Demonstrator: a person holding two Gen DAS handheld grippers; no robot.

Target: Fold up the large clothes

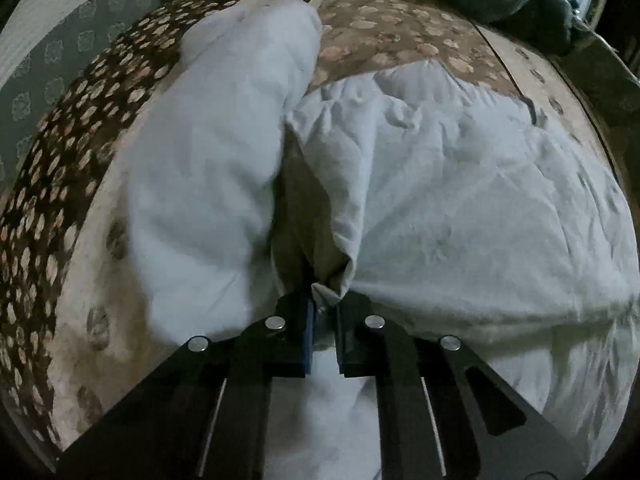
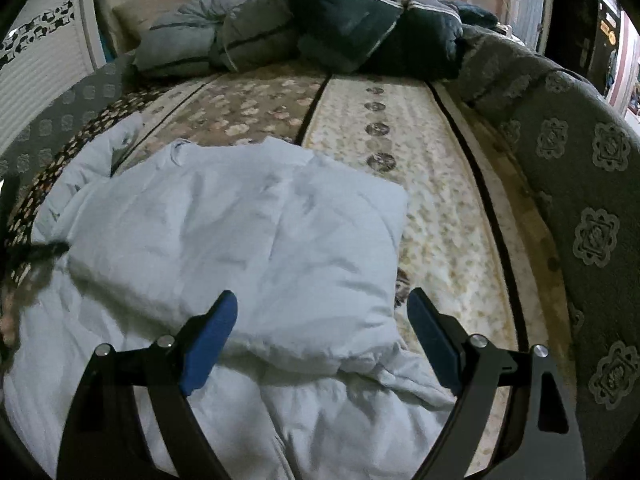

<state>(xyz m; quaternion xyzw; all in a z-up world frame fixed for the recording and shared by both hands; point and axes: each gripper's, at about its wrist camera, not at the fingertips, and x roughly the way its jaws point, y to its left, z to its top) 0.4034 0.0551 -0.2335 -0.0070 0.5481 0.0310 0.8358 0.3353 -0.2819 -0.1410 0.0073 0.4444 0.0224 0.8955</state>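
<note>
The left gripper (image 1: 325, 308) is squeezed tight on a small bunch of the white garment (image 1: 460, 184), right at its fingertips. A pinched fold of cloth pokes up between the two black fingers. From that pinch the cloth spreads away in two parts. One long part, like a sleeve, runs off toward the far left. The wider, wrinkled part spreads to the right. More white cloth lies under the gripper.

The right gripper (image 2: 320, 332) is spread wide, and nothing is between its blue pads (image 2: 208, 340). It hangs over the near side of the white garment (image 2: 240, 232) and grips nothing. The right pad is just past the garment's right edge.

The garment lies on the near left part of the bed cover (image 2: 432, 208), which has stripes and flower shapes. The right side of the cover is bare. A gray patterned blanket (image 2: 592, 184) runs along the bed's right edge.

At the far end of the bed sits a heap of dark quilts (image 2: 320, 24), well away from the garment.
</note>
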